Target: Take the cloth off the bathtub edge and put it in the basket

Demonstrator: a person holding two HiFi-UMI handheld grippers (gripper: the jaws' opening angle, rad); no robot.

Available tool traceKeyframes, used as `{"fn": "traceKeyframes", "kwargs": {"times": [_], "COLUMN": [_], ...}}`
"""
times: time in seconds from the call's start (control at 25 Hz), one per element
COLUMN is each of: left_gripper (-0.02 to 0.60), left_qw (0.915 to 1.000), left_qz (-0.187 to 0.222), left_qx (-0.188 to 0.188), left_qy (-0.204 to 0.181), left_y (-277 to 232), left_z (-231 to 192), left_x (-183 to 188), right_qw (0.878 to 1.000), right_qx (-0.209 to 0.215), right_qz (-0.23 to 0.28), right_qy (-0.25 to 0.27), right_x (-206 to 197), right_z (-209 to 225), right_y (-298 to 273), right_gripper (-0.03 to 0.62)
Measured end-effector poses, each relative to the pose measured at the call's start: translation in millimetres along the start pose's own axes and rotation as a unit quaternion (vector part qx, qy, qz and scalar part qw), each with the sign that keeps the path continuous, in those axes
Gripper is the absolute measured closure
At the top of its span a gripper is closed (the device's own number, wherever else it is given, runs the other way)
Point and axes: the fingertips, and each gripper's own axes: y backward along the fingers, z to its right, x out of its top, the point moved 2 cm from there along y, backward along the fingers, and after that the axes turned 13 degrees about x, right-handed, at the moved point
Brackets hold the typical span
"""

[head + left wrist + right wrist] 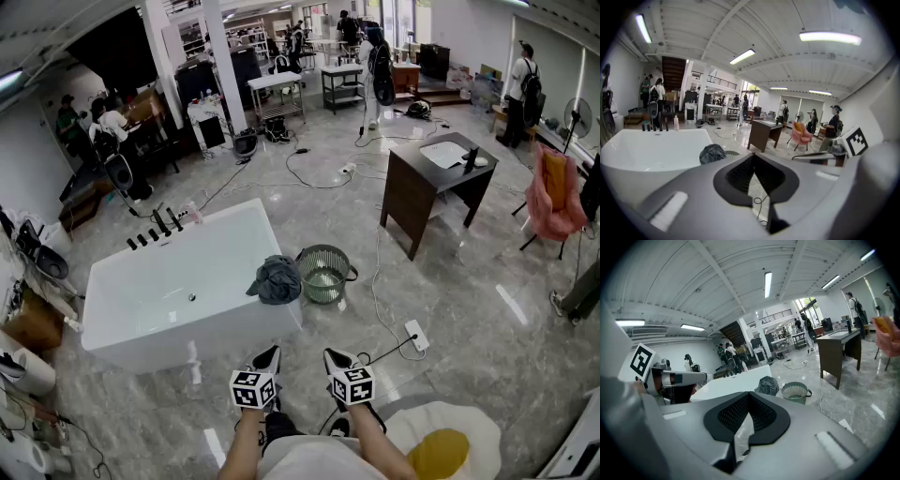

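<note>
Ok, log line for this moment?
cloth: on tub edge | basket: beside tub | left claw: shut, empty | right claw: shut, empty

A glossy grey marble floor spreads through a large open workshop, with black cables trailing across it. A dark wooden desk stands near a pink chair. Tube lights line the white beamed ceiling, and a white pillar rises behind.
</note>
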Motion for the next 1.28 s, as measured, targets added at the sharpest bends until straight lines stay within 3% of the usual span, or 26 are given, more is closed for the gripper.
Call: {"fn": "traceKeyframes", "kwargs": {"times": [0.4,0.52,0.64,0.84,1.08,1.28], "left_gripper": [0.523,0.523,0.523,0.523,0.523,0.523], "left_qw": [0.9999,0.9998,0.9994,0.9994,0.9993,0.9985], "left_qz": [0.016,0.017,0.017,0.009,0.002,-0.010], "left_qx": [-0.002,0.010,0.024,0.016,-0.012,-0.022], "left_qy": [0.001,0.003,0.019,0.031,0.034,0.048], "left_y": [15,20,18,-18,-72,-116], "left_z": [22,9,-6,-12,-15,-30], "left_x": [1,4,3,4,26,42], "right_qw": [1.000,0.999,0.999,1.000,0.999,0.998], "right_qx": [-0.002,0.008,0.015,0.015,-0.014,-0.031], "right_qz": [0.012,0.029,0.022,0.009,0.030,0.011], "right_qy": [-0.003,-0.036,-0.034,-0.009,-0.038,-0.052], "right_x": [1,1,-3,3,10,12], "right_z": [15,15,13,28,60,76], "right_y": [22,21,16,4,-10,-42], "right_gripper": [0.592,0.592,0.592,0.592,0.592,0.592]}}
